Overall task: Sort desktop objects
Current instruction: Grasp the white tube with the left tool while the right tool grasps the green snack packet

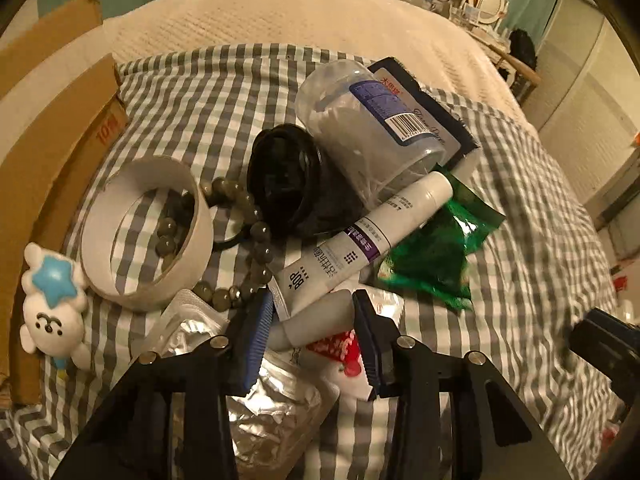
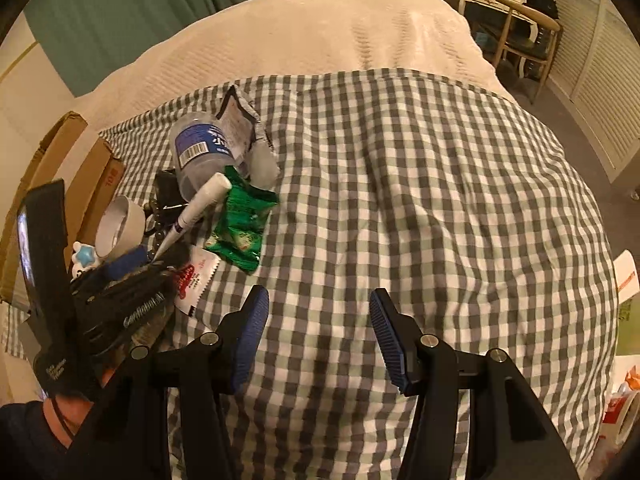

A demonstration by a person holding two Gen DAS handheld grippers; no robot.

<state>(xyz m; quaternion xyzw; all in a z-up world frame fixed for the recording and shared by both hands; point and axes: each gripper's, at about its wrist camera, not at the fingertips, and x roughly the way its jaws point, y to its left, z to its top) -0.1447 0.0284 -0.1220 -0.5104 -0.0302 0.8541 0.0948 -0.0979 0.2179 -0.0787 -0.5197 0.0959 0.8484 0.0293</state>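
A pile of small objects lies on the checked cloth (image 1: 192,92). My left gripper (image 1: 312,294) points down into the pile's near side, its blue pads against the two ends of a small white tube (image 1: 320,318). Just beyond lie a longer white toothpaste tube (image 1: 360,236), a black jar (image 1: 284,188) on its side, a clear jar with a blue label (image 1: 372,120), a green packet (image 1: 436,256), a grey bead bracelet (image 1: 258,252) and a tape roll (image 1: 148,232). My right gripper (image 2: 316,312) hangs open over bare checked cloth (image 2: 400,200), right of the pile, with nothing between its fingers.
A white toy with a blue star (image 1: 52,312) lies left of the tape roll, beside a cardboard box (image 1: 52,140). A foil packet (image 1: 264,404) and a red-and-white sachet (image 1: 344,354) lie under the left gripper. A cream bedspread (image 2: 320,32) lies beyond the cloth; a desk and chair (image 2: 520,36) stand far right.
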